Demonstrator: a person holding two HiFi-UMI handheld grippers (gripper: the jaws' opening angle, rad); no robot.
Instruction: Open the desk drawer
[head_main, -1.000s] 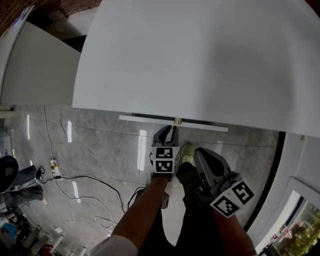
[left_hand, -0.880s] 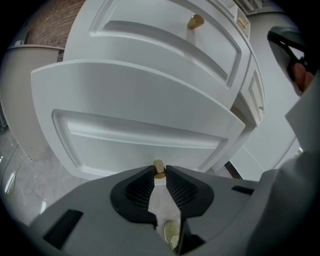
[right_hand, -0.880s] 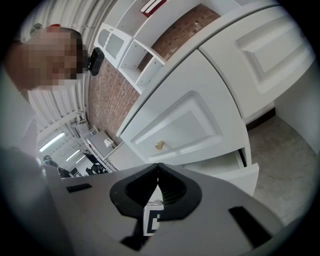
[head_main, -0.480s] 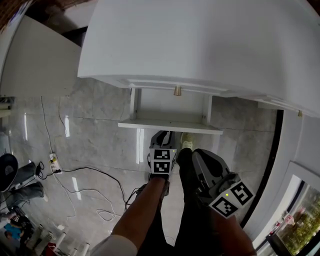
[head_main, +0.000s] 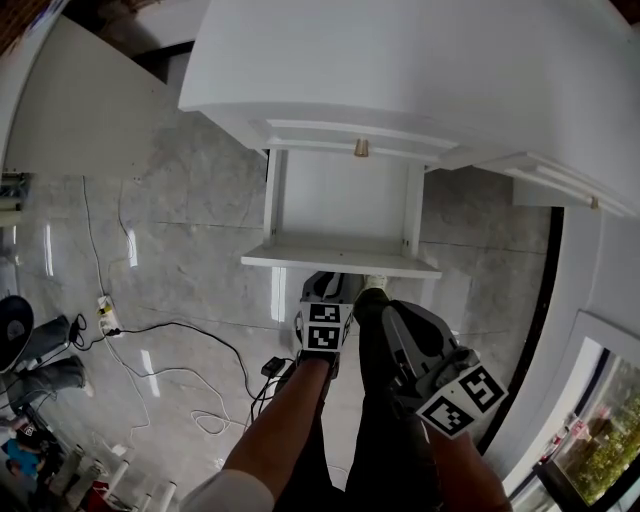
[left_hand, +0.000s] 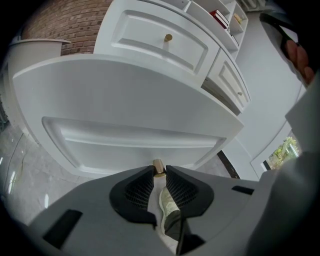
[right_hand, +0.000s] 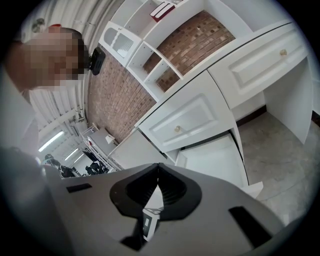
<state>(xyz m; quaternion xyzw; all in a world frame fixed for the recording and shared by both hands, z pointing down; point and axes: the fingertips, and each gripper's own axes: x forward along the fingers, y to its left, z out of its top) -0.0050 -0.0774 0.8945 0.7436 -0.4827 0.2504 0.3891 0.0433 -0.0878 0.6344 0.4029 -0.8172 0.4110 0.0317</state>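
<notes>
The white desk drawer (head_main: 340, 210) stands pulled out from under the desk top (head_main: 420, 70), its inside bare. My left gripper (head_main: 322, 282) is at the middle of the drawer's front panel (head_main: 290, 260). In the left gripper view that panel (left_hand: 125, 140) fills the frame, and my left gripper (left_hand: 159, 170) is shut on its small brass knob (left_hand: 158, 165). My right gripper (head_main: 388, 310) hangs beside it, a little nearer to me, touching nothing. In the right gripper view its jaws (right_hand: 158, 171) meet at the tips with nothing between them, and the open drawer (right_hand: 210, 160) shows beyond.
A fixed panel with a second brass knob (head_main: 360, 148) sits above the open drawer. Another drawer knob (head_main: 592, 203) is at the right. Cables and a power strip (head_main: 105, 325) lie on the grey tiled floor at left. The person's shoe (head_main: 375, 285) is under the drawer front.
The drawer has slid out from nearly closed to well open, drawn toward me by my left gripper on its knob. My right gripper has drifted back alongside.
</notes>
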